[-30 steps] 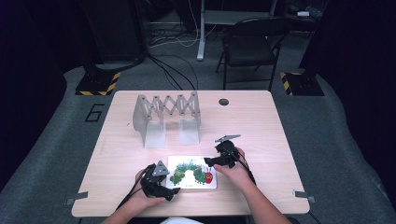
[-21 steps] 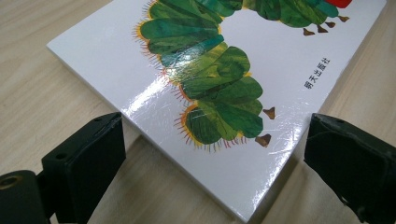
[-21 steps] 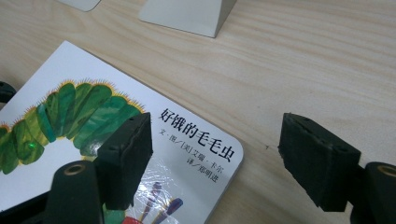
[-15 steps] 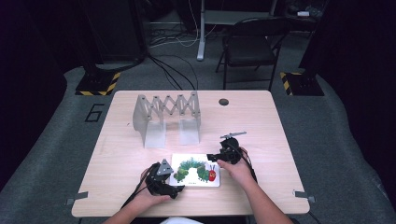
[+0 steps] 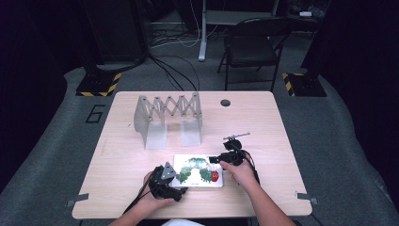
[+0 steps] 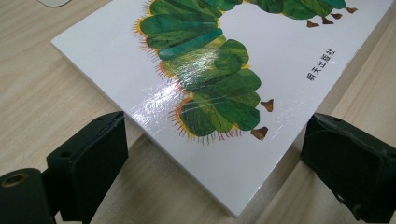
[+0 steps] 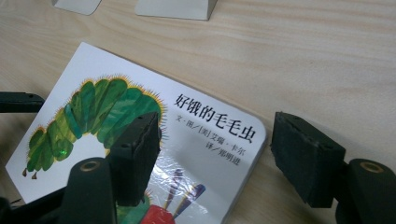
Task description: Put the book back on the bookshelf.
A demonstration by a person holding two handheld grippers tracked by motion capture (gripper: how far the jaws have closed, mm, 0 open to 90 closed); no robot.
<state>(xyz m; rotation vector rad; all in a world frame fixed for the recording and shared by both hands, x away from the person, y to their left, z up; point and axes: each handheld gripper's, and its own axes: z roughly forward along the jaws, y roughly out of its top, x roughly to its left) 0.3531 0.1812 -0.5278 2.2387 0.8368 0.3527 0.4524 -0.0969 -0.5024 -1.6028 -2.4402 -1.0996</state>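
Observation:
A white board book (image 5: 197, 170) with a green caterpillar on its cover lies flat near the table's front edge. My left gripper (image 5: 178, 189) sits at the book's near left corner. In the left gripper view its jaws (image 6: 219, 172) stand open on either side of that corner (image 6: 233, 186), apart from it. My right gripper (image 5: 216, 160) is at the far right corner. Its jaws (image 7: 219, 158) have just been closing. One finger (image 7: 137, 156) hovers over the cover and the other (image 7: 303, 158) stands off the edge, with the titled corner (image 7: 233, 135) between them, unpressed.
A grey folding accordion rack (image 5: 168, 117) stands on the wooden table (image 5: 282, 122) behind the book; its feet (image 7: 173, 7) show in the right gripper view. A dark round grommet (image 5: 225, 102) sits near the far edge. A folding chair (image 5: 254, 42) stands beyond the table.
Both hands stay almost in place at the book. The left gripper has edged slightly toward the book's corner. The book has not visibly lifted.

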